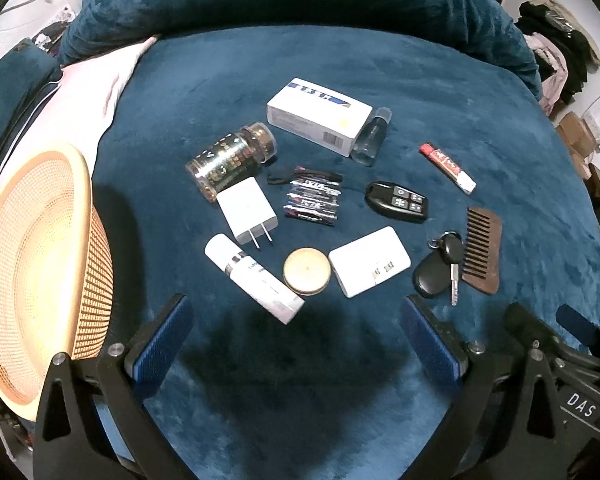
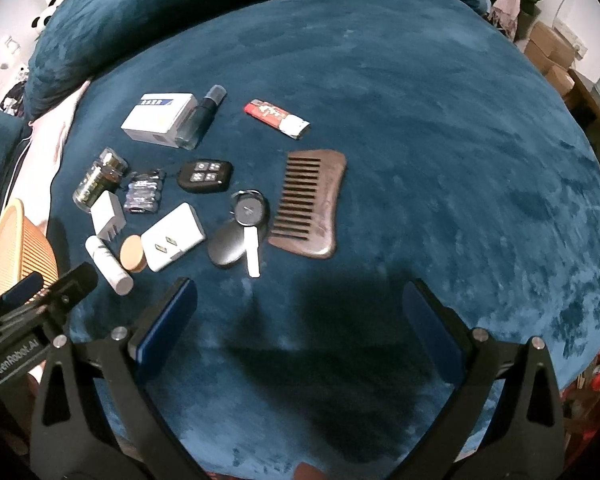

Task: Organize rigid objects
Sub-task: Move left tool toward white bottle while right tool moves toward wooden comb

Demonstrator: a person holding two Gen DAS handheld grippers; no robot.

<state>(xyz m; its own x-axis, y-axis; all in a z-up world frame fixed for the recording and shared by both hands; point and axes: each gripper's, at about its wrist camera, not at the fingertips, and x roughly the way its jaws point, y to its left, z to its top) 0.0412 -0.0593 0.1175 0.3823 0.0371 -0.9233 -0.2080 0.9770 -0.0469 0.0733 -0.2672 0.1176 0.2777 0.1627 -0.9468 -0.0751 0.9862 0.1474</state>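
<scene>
Brown comb, orange lattice basket, teal blanket.

My left gripper hovering low, jaws spread wide and holding nothing, my right gripper alongside it, jaws equally wide, empty, both angled downward.

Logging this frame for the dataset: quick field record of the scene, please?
surface: blue blanket
container: woven basket, far left, nothing visible inside
items: loose on the blanket, none in the basket
nearest left gripper: white tube, round tin
nearest right gripper: key fob with key, wooden comb
grippers: both open, holding nothing
</scene>
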